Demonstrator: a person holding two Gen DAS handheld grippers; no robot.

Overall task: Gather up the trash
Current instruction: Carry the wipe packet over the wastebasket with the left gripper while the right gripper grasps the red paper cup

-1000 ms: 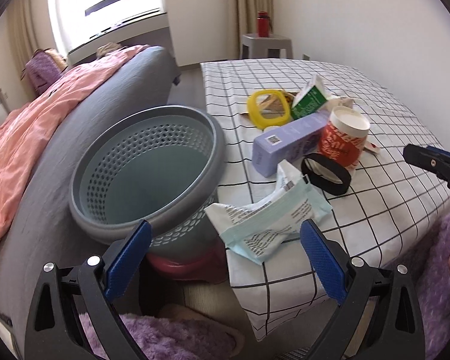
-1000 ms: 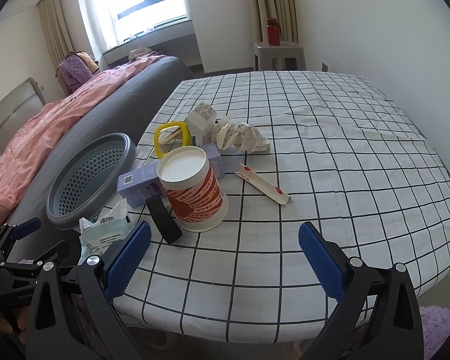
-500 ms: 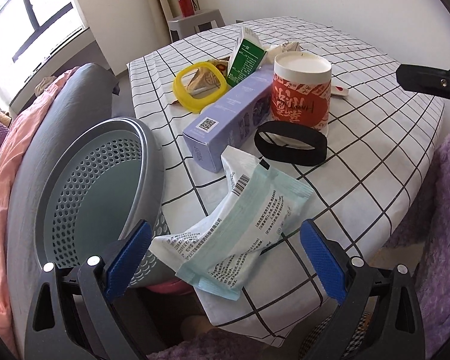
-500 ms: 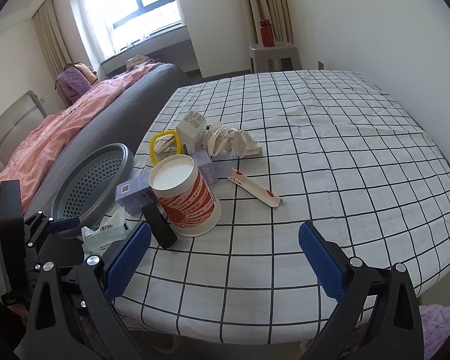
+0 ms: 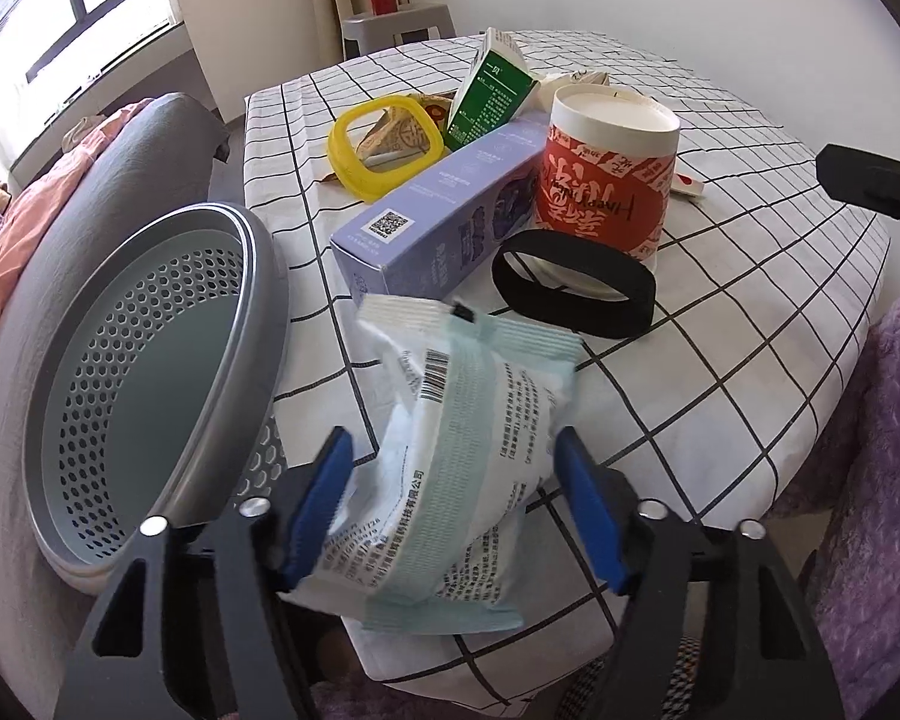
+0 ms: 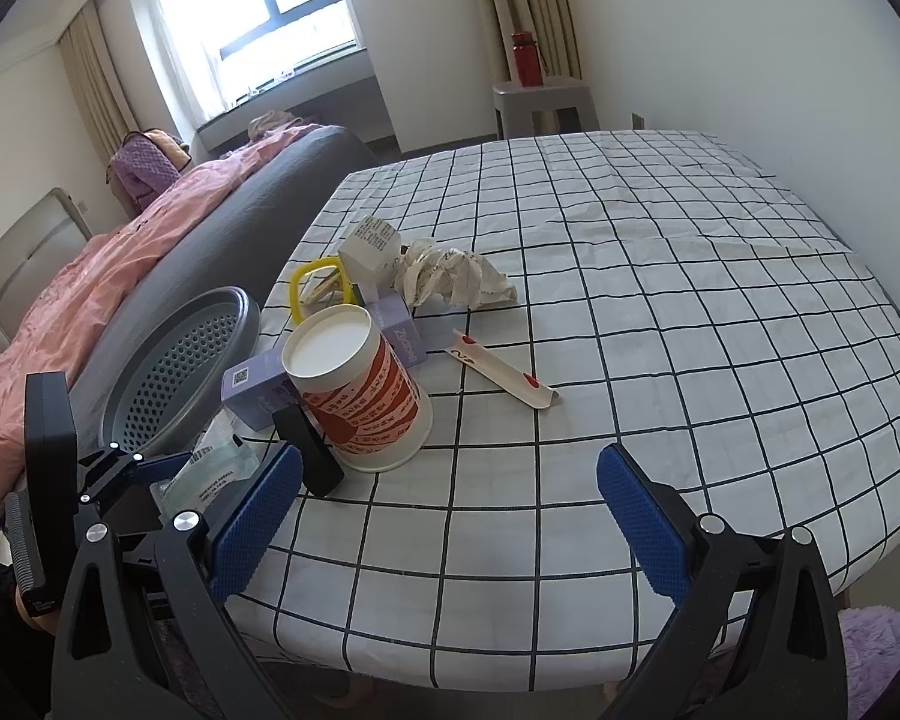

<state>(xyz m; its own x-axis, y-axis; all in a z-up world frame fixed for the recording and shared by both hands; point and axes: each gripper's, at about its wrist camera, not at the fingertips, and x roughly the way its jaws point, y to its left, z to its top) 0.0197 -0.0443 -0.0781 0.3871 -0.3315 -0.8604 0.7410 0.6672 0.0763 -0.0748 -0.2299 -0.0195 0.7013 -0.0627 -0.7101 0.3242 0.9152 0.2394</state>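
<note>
- Since a second ago the left gripper (image 5: pixel 453 504) has dropped in over the near edge of the surface (image 5: pixel 750 324), and its jaws have just been closing around the pale blue-and-white wrapper packet (image 5: pixel 456 450); the packet now sits between the blue pads, which look pressed into its crinkled sides, so I read them as clamped on it.
- Left of those jaws, just beside them, stands the grey perforated bin (image 5: pixel 150 372), its mouth tilted toward the gripper and its rim against the surface edge.
- Straight ahead of the left jaws, beyond the packet, lie a black ring band (image 5: pixel 573 285) and a lilac carton (image 5: pixel 444 222); the red-and-white paper cup (image 5: pixel 606 180) stands behind them, with a yellow ring (image 5: pixel 384 147) and green carton (image 5: pixel 489 96) further back.
- Right of all that, the right gripper (image 6: pixel 450 516) hovers over bare checked cloth, jaws wide apart with nothing between them; a chopstick sleeve (image 6: pixel 501 375) and crumpled paper (image 6: pixel 456 279) lie ahead of it.
- Risk, as I judge it: the packet is soft and slippery, gripped near one end, so it could slide out on the swing to the bin and fall between bin and surface.
- Its far end may also drag the black band off the edge.
</note>
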